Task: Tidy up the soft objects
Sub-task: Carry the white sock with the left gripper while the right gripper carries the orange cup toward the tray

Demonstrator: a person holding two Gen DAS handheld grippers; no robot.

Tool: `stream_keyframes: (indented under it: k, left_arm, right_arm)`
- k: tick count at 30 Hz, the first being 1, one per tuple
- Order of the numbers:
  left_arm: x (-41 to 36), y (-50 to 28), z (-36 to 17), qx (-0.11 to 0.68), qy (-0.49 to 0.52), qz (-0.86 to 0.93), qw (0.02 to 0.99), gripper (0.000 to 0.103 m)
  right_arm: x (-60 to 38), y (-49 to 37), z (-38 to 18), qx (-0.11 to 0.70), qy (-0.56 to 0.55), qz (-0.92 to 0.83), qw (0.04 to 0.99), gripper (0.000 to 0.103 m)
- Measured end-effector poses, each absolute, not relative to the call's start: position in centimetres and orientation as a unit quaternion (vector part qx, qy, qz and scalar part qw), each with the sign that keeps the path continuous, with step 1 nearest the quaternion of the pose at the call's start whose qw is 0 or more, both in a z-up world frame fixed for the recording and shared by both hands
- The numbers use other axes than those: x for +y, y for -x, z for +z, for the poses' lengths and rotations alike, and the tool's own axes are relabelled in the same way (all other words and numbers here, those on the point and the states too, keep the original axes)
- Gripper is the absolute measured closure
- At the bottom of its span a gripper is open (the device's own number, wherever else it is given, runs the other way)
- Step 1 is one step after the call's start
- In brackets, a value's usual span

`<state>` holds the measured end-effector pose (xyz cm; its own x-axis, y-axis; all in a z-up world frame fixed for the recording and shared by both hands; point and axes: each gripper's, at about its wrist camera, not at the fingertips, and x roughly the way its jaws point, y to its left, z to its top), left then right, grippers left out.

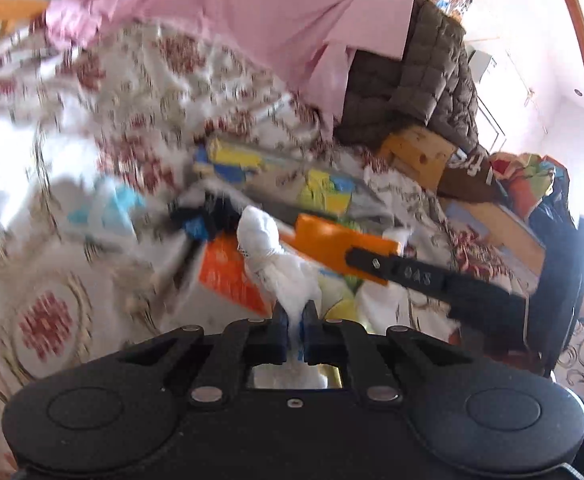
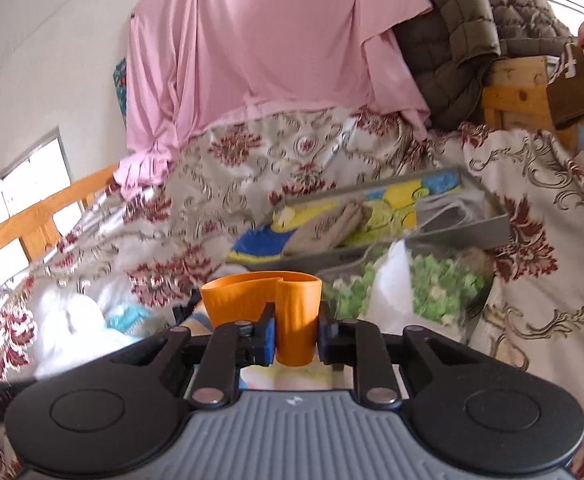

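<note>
We've got a knotted white cloth bundle [image 1: 270,256] pinched in our left claw [image 1: 295,322], its long axis running straight out ahead over the bed [image 1: 52,240]. Our right claw [image 2: 295,338] is clamped on a folded orange sheet [image 2: 280,300], coming in just right of the bundle. The divided grey organizer tray [image 2: 467,232] lies ahead, closer to our right.

A white sock [image 1: 266,256] is sticking up from the left gripper [image 1: 295,316], rolled into a lump and pinched at its lower end by the jaws. An orange band [image 2: 270,300] is curling in a loop, one folded end squeezed in the right gripper [image 2: 293,334]. More soft things are lying in a grey tray [image 2: 487,232] on the flowery bed cover [image 2: 220,184].
</note>
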<state>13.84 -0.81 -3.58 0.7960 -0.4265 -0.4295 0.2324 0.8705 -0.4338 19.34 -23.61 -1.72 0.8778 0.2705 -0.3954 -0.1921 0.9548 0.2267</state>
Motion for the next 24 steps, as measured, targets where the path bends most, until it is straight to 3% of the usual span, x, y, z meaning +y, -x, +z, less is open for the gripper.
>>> stream_keyframes:
  k: [14,24]
  left_arm:
    - [-2.5,-14.2,5.2,0.182,0.132,-0.19,0.956,0.097]
    - [-7.0,-23.4,9.0,0.142,0.131,-0.213,0.958,0.097]
  right_arm:
    - [-26.6,-19.2,1.5,0.153,-0.133,0.112,0.973,0.082]
    - [-32.1,-27.3,1.9,0.125,-0.177,0.076,0.973,0.081]
